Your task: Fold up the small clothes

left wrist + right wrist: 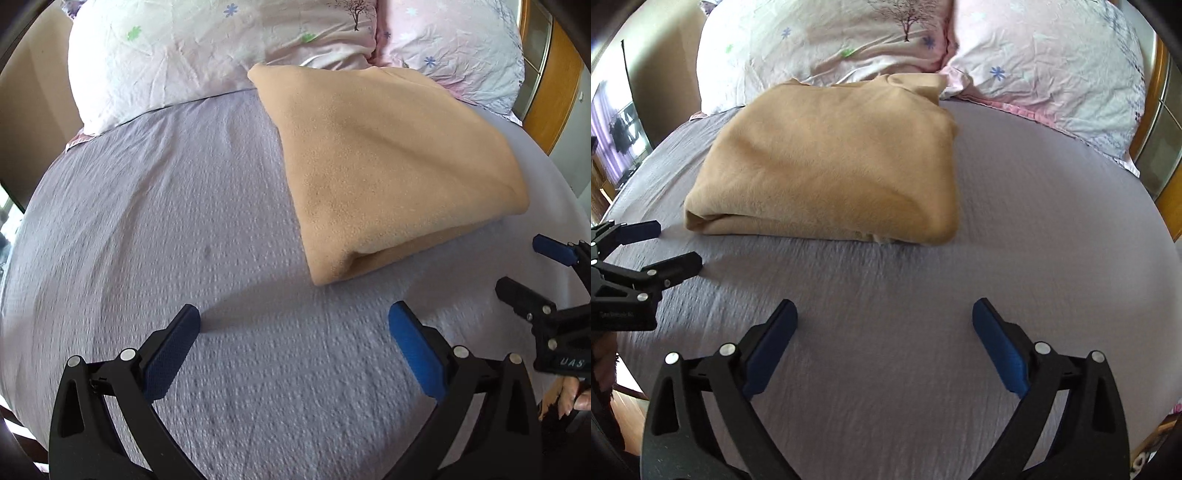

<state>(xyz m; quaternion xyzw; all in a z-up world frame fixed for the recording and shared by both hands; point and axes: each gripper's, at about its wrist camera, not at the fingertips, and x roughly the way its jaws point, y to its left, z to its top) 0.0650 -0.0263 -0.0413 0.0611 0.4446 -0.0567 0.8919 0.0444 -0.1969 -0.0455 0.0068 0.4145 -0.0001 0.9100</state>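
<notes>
A tan fleece garment [388,166] lies folded into a thick rectangle on the lilac bed sheet [166,221], its far end against the pillows. It also shows in the right wrist view [831,166]. My left gripper [293,317] is open and empty, held over the sheet just short of the garment's near left corner. My right gripper [884,314] is open and empty over the sheet, short of the garment's near edge. Each gripper shows in the other's view: the right one [517,264] at the right edge, the left one [679,245] at the left edge, both open.
Two floral pink-and-white pillows [207,48] [1052,74] lie along the head of the bed. A wooden bed frame [554,96] stands at the right. The sheet [1034,240] spreads around the garment, and the bed's left edge drops to the floor [624,402].
</notes>
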